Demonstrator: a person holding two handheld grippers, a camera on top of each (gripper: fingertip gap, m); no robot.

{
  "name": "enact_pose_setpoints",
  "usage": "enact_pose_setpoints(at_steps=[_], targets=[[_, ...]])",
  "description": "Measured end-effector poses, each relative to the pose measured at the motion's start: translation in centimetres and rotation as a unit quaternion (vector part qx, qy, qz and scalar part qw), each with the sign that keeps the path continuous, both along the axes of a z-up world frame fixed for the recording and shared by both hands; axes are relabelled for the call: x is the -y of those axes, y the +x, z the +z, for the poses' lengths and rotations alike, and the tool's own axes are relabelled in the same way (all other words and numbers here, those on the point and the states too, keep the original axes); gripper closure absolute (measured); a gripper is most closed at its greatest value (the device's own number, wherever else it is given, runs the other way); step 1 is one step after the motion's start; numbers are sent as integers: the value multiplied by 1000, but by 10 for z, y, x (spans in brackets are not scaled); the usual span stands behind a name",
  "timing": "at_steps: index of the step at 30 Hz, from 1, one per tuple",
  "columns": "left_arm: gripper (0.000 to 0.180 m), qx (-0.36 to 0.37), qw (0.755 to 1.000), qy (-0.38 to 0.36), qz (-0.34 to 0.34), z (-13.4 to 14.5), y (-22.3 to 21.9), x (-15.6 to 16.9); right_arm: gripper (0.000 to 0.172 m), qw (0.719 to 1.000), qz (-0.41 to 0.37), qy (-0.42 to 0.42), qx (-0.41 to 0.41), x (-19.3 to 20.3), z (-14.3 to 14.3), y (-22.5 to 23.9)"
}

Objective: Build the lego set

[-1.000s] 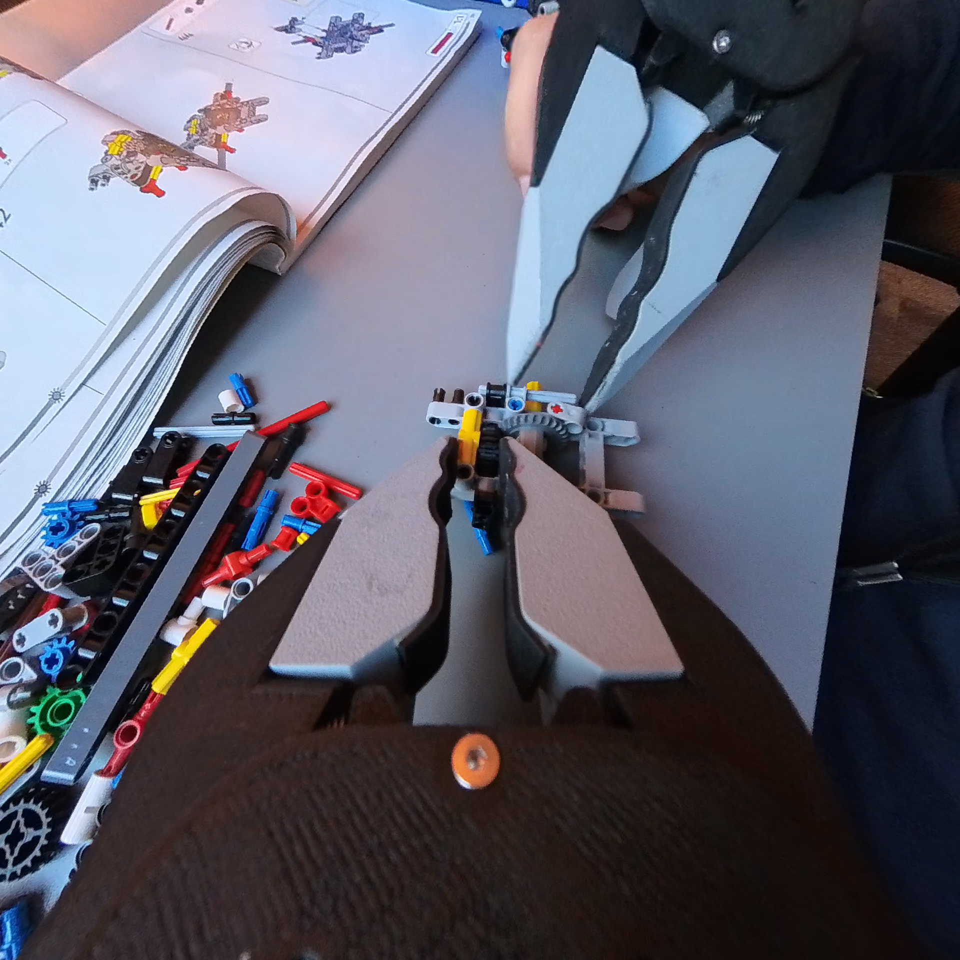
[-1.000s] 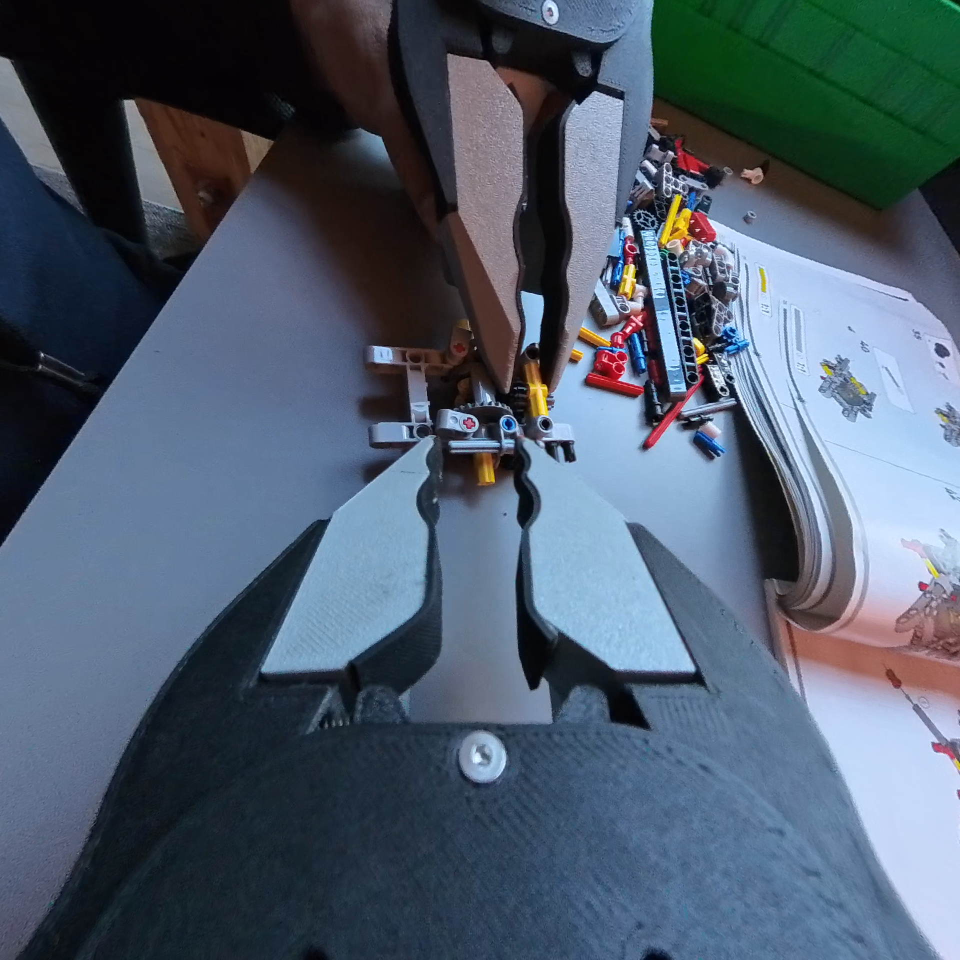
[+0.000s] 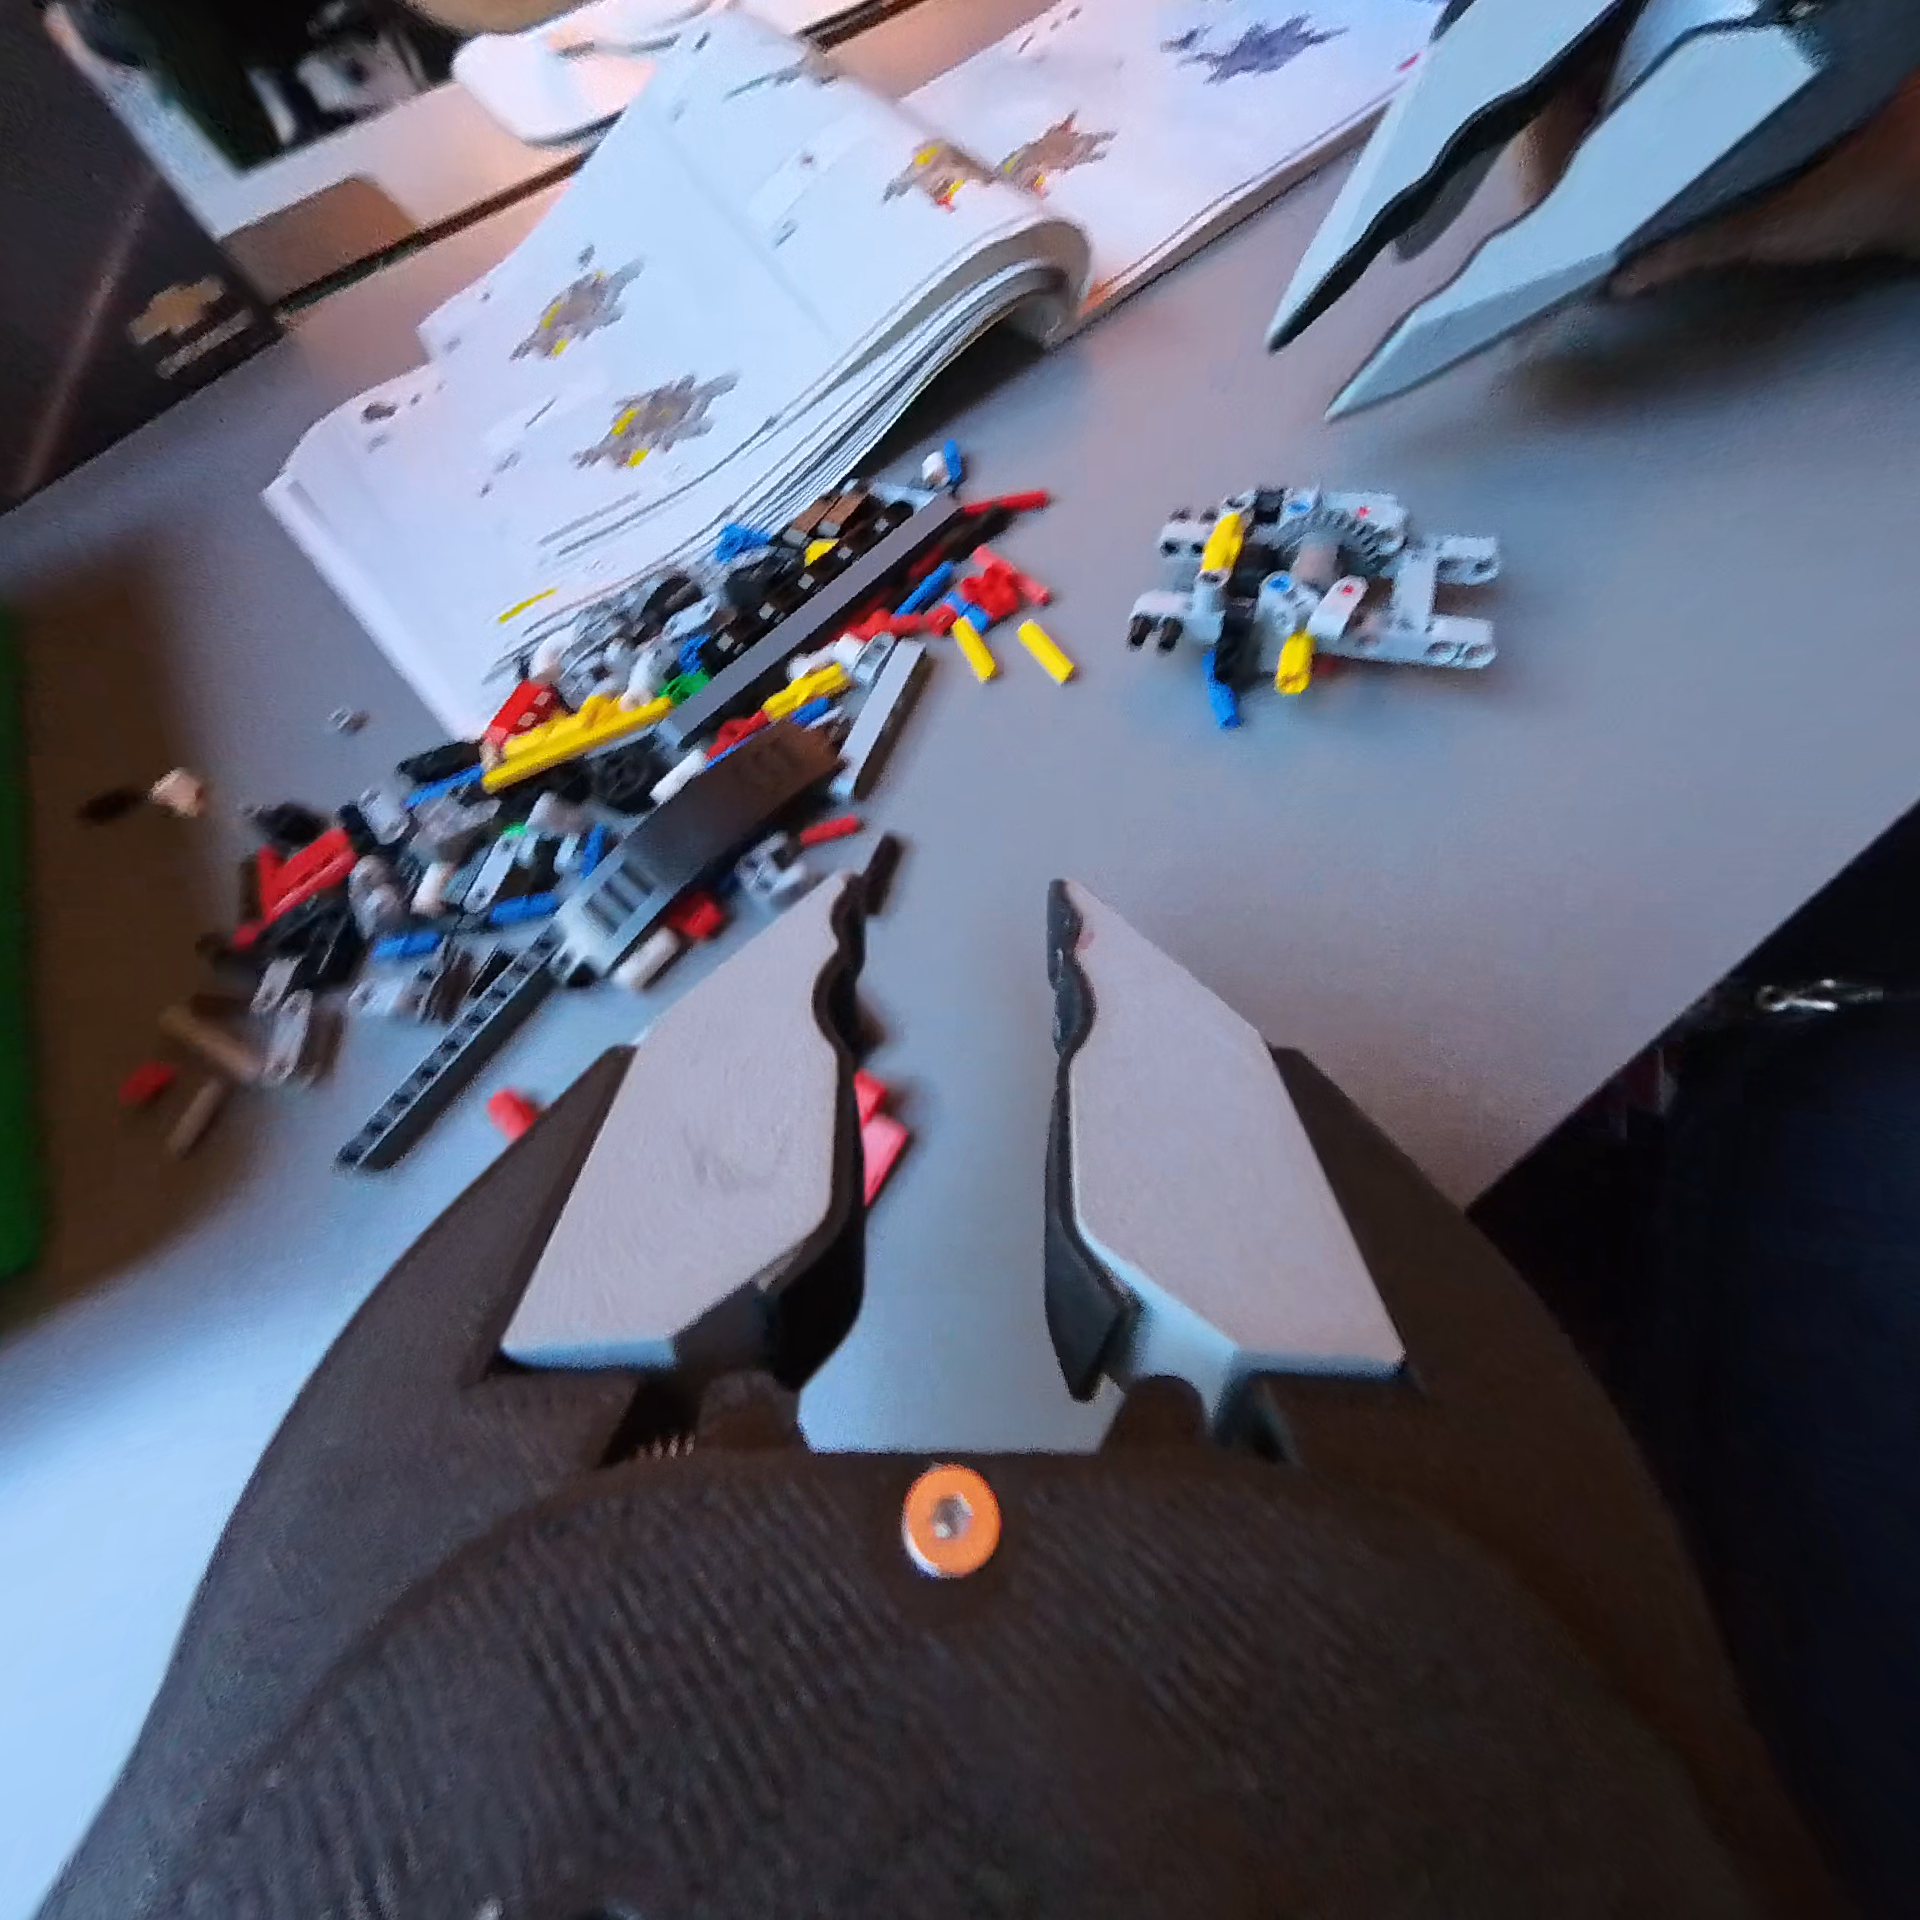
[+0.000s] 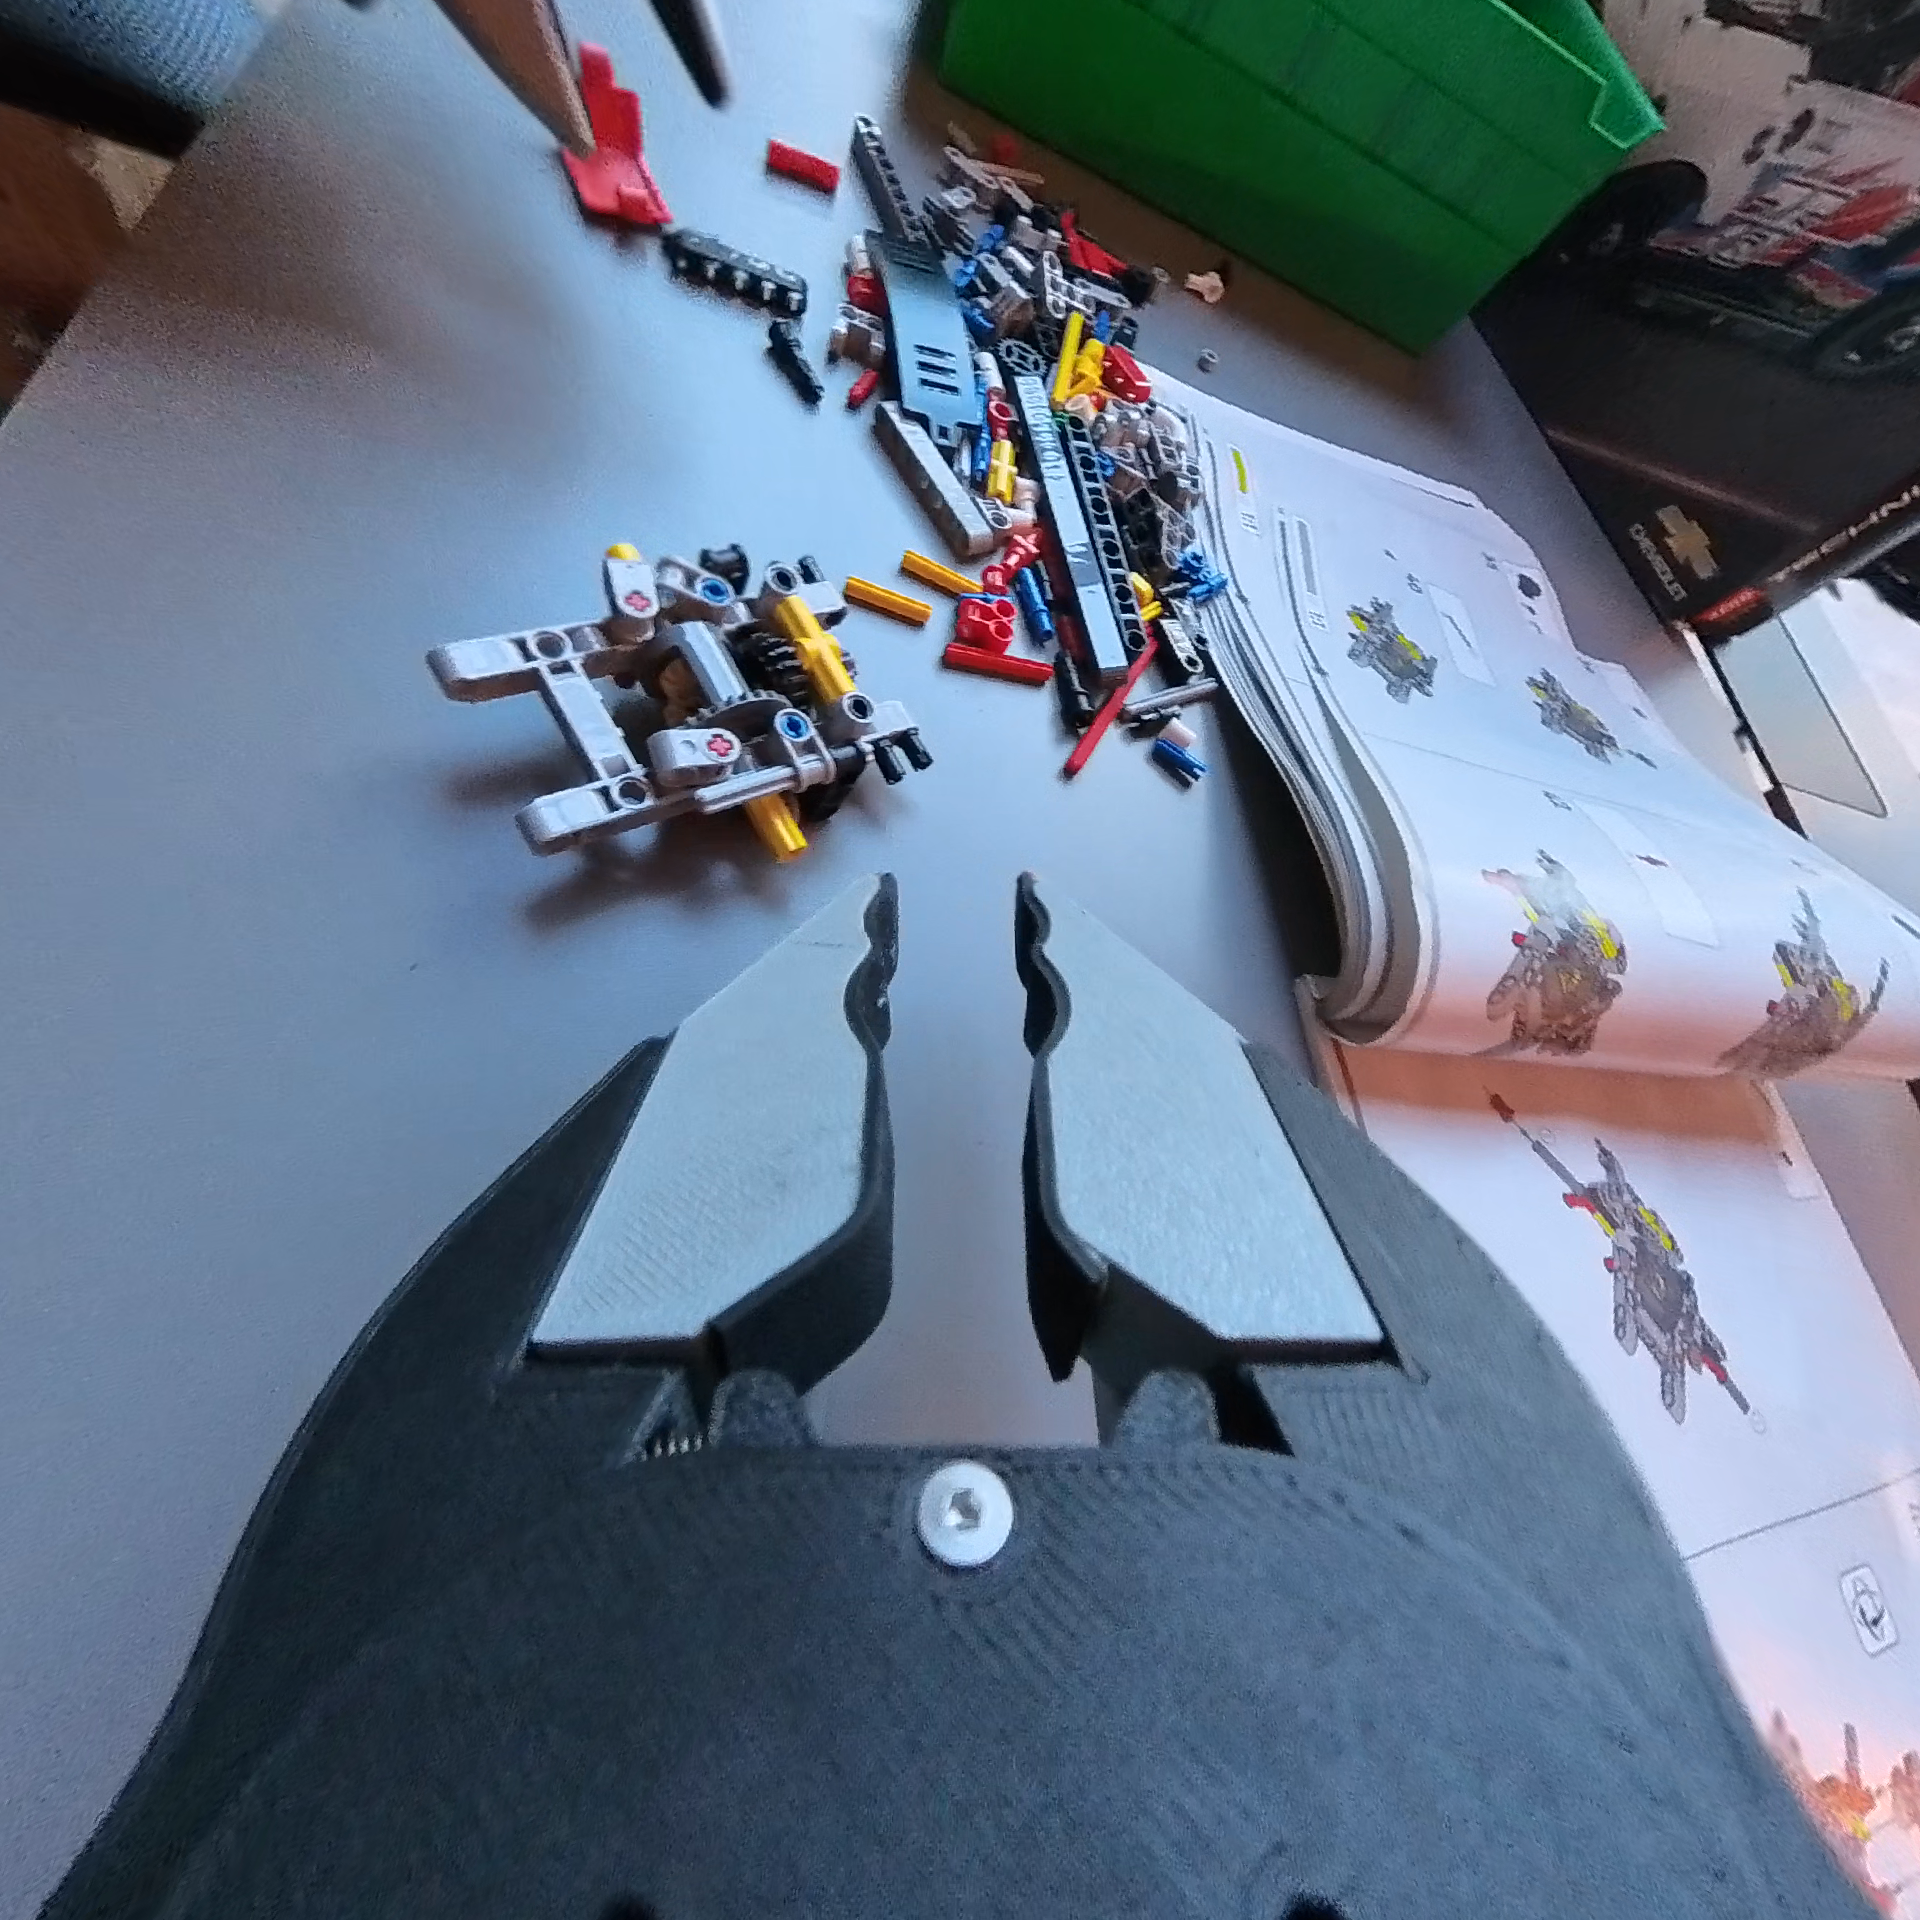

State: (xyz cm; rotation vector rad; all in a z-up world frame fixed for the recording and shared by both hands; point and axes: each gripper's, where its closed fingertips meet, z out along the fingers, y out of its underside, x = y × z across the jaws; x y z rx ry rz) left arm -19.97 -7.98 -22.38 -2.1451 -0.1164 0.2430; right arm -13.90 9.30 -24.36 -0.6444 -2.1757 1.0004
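Our left gripper (image 3: 951, 894) gapes wide and bare, loose brick pieces (image 3: 665, 769) left of its fingertips. Our right gripper (image 4: 956, 888) stands narrowly parted, bare, the grey gear assembly (image 4: 686, 696) just ahead-left.

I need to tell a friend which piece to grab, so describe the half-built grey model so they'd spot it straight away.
On the grey table, look left of the open instruction booklet and the heap of loose coloured building pieces. The half-built grey beam-and-gear model lies alone there: the only joined-up cluster, with yellow axles sticking out.
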Motion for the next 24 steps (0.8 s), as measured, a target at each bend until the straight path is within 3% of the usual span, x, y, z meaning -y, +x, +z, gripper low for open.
enact_pose_setpoints(at_steps=[6, 14, 20, 24], targets=[[151, 23, 995, -61, 73, -13, -22, 49, 155, 1000, -28, -7, -3, -10, 2, -6], [150, 40, 992, -74, 95, -29, -23, 71, 162, 997, -41, -67, 13, -18, 10, -8], [150, 107, 988, -6, 113, -6, -43, 68, 165, 990, -32, -133, 35, -22, 19, -8], [151, 98, 987, -3, 127, 11, -76, 66, 166, 987, -31, -156, 37, -25, 23, -8]])
